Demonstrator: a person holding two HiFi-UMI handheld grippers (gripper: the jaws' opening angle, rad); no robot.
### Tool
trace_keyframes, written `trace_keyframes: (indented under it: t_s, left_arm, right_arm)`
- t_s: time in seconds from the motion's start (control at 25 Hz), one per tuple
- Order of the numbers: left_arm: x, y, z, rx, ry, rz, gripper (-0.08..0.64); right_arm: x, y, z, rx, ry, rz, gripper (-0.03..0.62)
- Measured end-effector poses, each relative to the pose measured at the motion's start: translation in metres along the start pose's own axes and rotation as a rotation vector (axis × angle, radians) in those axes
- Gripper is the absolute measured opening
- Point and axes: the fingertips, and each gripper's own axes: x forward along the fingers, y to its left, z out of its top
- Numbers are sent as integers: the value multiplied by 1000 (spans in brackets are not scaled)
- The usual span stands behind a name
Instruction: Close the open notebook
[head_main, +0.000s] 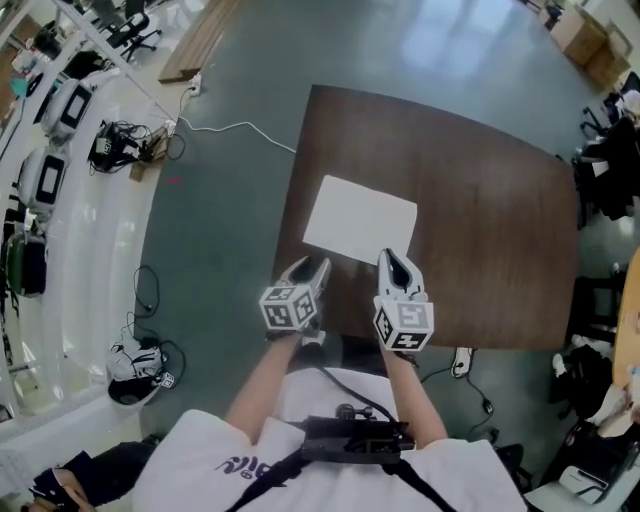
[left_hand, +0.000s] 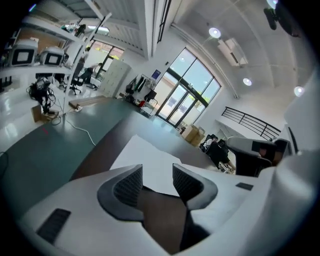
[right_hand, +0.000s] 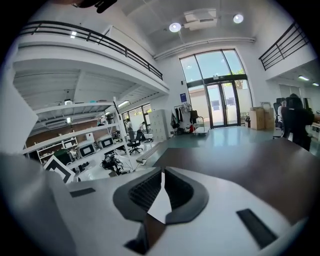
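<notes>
A grey-green floor (head_main: 230, 210) surrounds a dark brown desk (head_main: 500, 220) that fills the middle of the head view. A thin white cable (head_main: 240, 127) trails over the floor up to the desk's far left corner.

The notebook (head_main: 358, 215) lies flat on the left half of the desk, close to the near edge and just ahead of the person. It shows only as one plain white rectangle, and no spine or fold can be made out. Its long axis runs left to right across the desk, turned slightly so that the right end sits a little nearer the person than the left. Its short sides point away toward the far edge of the desk.

The left gripper (head_main: 313, 266) is at the notebook's near left corner. In the left gripper view its jaws stand clearly apart, with only bare brown desk between them and the white sheet beginning just beyond the tips.

The right gripper (head_main: 393, 260) meets the near edge of the notebook close to its right corner. In the right gripper view its jaws are drawn almost together, and a thin white wedge of the notebook is pinched between the ribbed pads (right_hand: 147, 190).
</notes>
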Motion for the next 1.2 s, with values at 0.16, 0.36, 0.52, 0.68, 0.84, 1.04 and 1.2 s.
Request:
trace_keyframes:
  t_s: [0.16, 0.36, 0.52, 0.68, 0.84, 1.04, 1.2]
  left_arm:
    - [27, 12, -16, -125, 34, -29, 270]
    - [54, 18, -18, -284, 34, -62, 288]
    - [67, 27, -26, -333, 50, -39, 288]
    - [72, 35, -26, -378, 38, -10, 288]
    - [77, 37, -27, -450, 42, -20, 288]
    - [86, 35, -34, -501, 61, -14, 288]
    - [89, 41, -38, -561, 69, -17, 288]
  right_arm:
    - [13, -13, -6, -9, 32, -3, 3]
    - [24, -22, -12, -20, 59, 29, 3]
    - [31, -27, -11, -35, 71, 43, 3]
    - [34, -33, -11, -44, 73, 40, 3]
    - [36, -30, -14, -46, 80, 58, 3]
    - [34, -29, -18, -41, 87, 76, 3]
    - [37, -24, -22, -39, 93, 82, 3]
